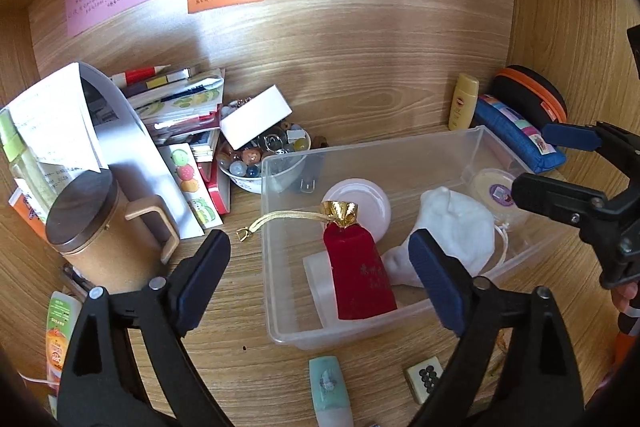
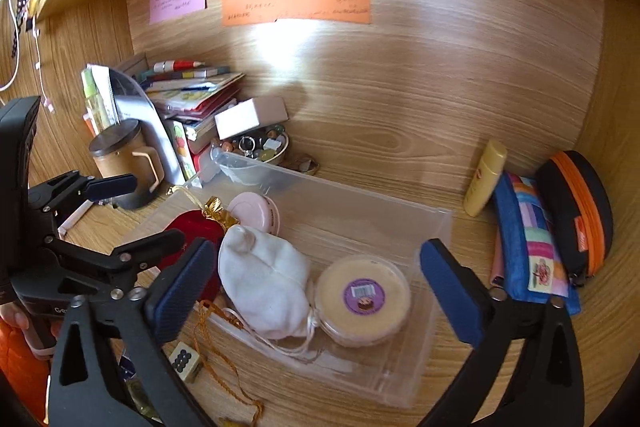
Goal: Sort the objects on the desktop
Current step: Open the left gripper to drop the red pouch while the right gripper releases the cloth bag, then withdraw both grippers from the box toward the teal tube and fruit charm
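A clear plastic bin (image 1: 272, 267) (image 2: 436, 267) sits on the wooden desk. Inside it lie a red velvet pouch (image 1: 360, 275) (image 2: 192, 227) with a gold top, a white cloth pouch (image 1: 452, 227) (image 2: 264, 279), a pink round case (image 1: 360, 203) (image 2: 254, 213) and a round yellow tub (image 1: 496, 189) (image 2: 364, 297) with a purple label. My left gripper (image 1: 318, 247) (image 2: 152, 211) hangs open over the bin's left half, above the red pouch. Over the right half, above the white pouch and tub, my right gripper (image 2: 318, 251) (image 1: 534, 161) is wide open. Neither holds anything.
A mahjong tile (image 1: 424, 377) and a teal tube (image 1: 330, 391) lie in front of the bin. A lidded mug (image 1: 96, 227), stacked books and a bowl of beads (image 1: 256, 163) crowd the left. A yellow bottle (image 2: 484, 179), blue pencil case (image 2: 524, 247) and black-orange case (image 2: 576, 211) stand right.
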### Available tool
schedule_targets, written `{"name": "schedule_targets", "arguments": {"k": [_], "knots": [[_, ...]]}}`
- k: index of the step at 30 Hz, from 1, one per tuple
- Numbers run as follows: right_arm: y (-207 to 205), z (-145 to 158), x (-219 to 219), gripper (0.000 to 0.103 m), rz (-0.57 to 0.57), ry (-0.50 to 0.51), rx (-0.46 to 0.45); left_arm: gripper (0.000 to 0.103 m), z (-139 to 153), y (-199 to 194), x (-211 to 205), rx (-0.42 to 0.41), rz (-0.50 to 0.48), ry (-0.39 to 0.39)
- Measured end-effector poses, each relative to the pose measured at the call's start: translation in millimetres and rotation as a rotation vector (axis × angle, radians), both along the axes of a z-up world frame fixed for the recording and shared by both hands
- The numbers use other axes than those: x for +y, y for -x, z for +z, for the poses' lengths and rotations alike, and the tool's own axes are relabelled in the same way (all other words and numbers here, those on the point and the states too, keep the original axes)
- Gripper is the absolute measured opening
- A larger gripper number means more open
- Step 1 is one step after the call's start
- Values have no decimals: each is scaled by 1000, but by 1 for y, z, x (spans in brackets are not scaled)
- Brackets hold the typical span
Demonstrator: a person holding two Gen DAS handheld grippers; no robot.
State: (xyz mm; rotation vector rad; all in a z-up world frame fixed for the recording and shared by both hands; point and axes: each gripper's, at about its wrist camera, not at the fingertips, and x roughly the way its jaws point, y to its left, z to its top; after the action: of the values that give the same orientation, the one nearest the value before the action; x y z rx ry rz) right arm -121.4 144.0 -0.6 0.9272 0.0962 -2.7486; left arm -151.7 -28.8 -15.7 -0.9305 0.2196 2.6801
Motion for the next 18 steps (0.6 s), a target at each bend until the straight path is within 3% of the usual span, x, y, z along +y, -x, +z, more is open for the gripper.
{"name": "schedule_targets", "arguments": {"k": [6,18], "knots": [[-16,2,5,103,-4,22,2,97,7,-13,-6,22,28,14],[-55,-10,4,103,-2,29,-6,98,-8,-33,-29,-28,90,-1]]}}
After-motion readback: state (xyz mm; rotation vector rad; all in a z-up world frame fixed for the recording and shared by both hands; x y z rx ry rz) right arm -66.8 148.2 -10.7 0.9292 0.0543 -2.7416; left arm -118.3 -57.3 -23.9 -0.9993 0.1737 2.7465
